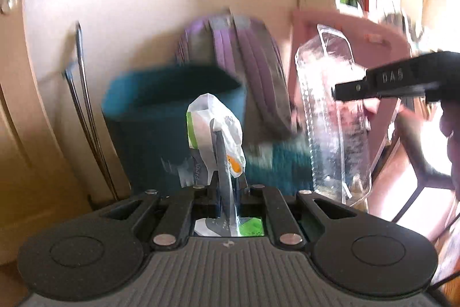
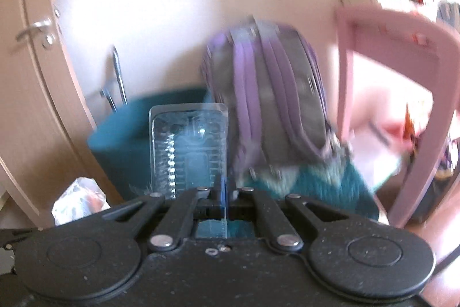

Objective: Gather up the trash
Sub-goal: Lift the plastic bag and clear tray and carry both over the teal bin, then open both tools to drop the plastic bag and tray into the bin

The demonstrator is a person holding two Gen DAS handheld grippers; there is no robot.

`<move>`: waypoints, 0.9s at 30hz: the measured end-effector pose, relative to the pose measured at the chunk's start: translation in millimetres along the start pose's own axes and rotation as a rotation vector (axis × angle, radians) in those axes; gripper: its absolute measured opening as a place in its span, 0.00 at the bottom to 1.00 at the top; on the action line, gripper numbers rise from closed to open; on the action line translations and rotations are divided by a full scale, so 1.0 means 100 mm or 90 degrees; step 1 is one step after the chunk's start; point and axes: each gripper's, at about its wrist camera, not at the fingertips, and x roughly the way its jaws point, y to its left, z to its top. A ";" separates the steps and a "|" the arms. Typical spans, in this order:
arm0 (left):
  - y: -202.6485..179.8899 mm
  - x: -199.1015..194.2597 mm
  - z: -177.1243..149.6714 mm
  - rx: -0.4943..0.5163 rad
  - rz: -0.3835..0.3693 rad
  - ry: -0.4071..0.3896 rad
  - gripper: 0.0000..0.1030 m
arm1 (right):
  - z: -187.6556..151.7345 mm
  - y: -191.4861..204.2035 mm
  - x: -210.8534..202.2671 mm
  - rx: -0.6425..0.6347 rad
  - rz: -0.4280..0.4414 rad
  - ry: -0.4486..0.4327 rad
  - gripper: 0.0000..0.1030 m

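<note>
Behind both grippers, motion blur smears the teal bin (image 1: 172, 117), the purple backpack (image 1: 253, 71) leaning beside it and the pink chair (image 2: 402, 53); I cannot read their edges exactly. My left gripper (image 1: 227, 163) is clamped on a crumpled paper wrapper (image 1: 212, 128), white with green and orange print, which hides the fingertips. My right gripper (image 2: 222, 189) is closed on a clear plastic package (image 2: 188, 151) that stands upright in front of the bin. Only the left view shows that package from the side, with the right gripper's black body entering at the right edge. Only the right view shows a door handle (image 2: 36, 29) and a crinkled bag (image 2: 77, 200) low at left. Bare wall fills the space above the bin.
</note>
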 end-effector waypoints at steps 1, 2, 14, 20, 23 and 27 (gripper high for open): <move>0.05 -0.02 0.14 -0.002 0.003 -0.015 0.08 | 0.10 0.04 0.00 -0.008 0.002 -0.014 0.00; 0.10 -0.03 0.28 -0.001 0.005 -0.030 0.08 | 0.21 0.08 0.00 -0.013 0.005 -0.027 0.00; 0.68 0.14 1.29 -0.021 0.031 -0.105 0.08 | 1.11 0.58 0.45 -0.047 0.033 -0.107 0.00; 0.85 0.57 1.39 -0.021 0.048 -0.077 0.08 | 1.17 0.76 0.91 -0.061 0.026 -0.084 0.00; 0.94 0.77 1.37 -0.029 0.053 -0.056 0.08 | 1.12 0.80 1.16 -0.065 0.021 -0.064 0.00; 1.03 1.08 1.27 -0.039 0.059 -0.015 0.08 | 0.99 0.83 1.46 -0.068 0.019 -0.032 0.00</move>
